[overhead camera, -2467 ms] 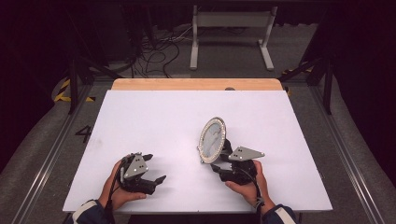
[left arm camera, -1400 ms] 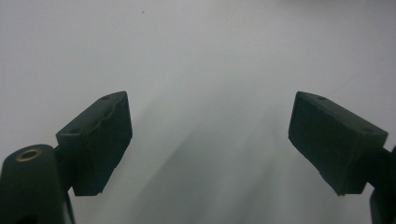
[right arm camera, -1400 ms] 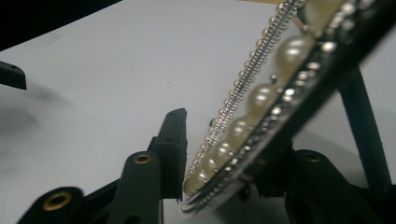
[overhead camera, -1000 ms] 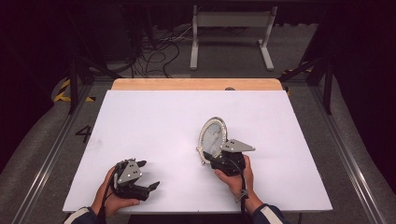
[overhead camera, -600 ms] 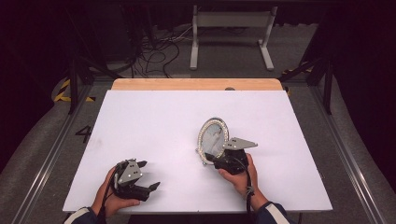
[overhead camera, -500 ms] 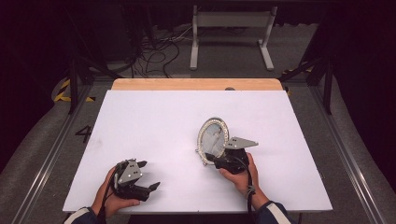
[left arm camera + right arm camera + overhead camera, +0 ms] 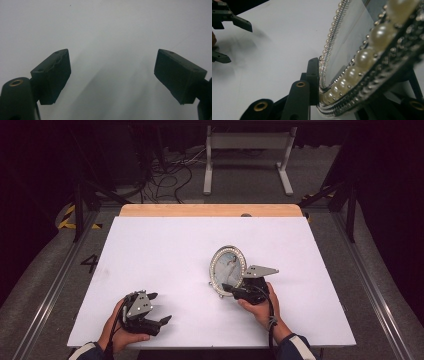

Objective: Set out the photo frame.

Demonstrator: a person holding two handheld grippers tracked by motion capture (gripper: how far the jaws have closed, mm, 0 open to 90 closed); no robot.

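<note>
Oval frame upright in my right jaws

My right gripper [image 7: 234, 289] has just been closing, jaws clamped on the pearl-rimmed picture frame [image 7: 227, 267] at its lower edge; my left gripper [image 7: 159, 310] rests released, jaws wide over bare tabletop [image 7: 160, 250].

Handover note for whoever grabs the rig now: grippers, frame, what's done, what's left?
Right gripper: jaws have just been closing on the lower rim of the oval picture frame; one pad lies against the pearl edge.
Left gripper: open, holds nothing, near the front left of the white table.
Frame: tilted up near the table's middle, glass toward the left gripper.
Done: frame raised on edge.
Left: probably stand it on its back prop and let go; the prop's position is unclear.
</note>
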